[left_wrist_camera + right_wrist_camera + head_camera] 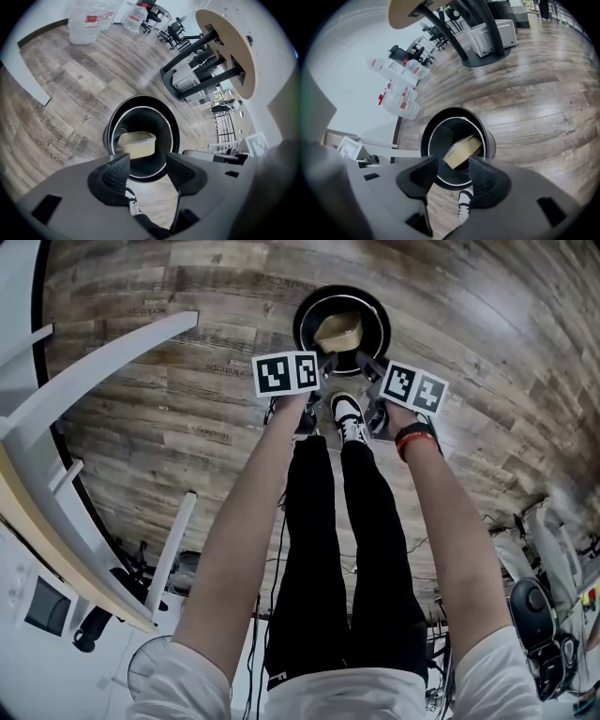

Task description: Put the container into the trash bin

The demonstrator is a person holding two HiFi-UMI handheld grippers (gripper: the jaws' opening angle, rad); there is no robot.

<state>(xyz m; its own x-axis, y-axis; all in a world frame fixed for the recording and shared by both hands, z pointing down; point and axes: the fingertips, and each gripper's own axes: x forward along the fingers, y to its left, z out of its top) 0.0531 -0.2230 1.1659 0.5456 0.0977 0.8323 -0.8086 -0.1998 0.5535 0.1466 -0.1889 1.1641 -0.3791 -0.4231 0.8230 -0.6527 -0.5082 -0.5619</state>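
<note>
Pale, boxy plastic container lies tilted in the round, glossy black trash bin; left gripper and right gripper fingers spread wide, empty.

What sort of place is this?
Probably an office or workshop: black swivel chairs, a round tan table on black legs, and a wood-plank floor where a black round trash bin holds a cream plastic container.

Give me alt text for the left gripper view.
A pale container lies inside a round black trash bin on a wood floor. The left gripper hangs above it, jaws apart and empty.
</note>
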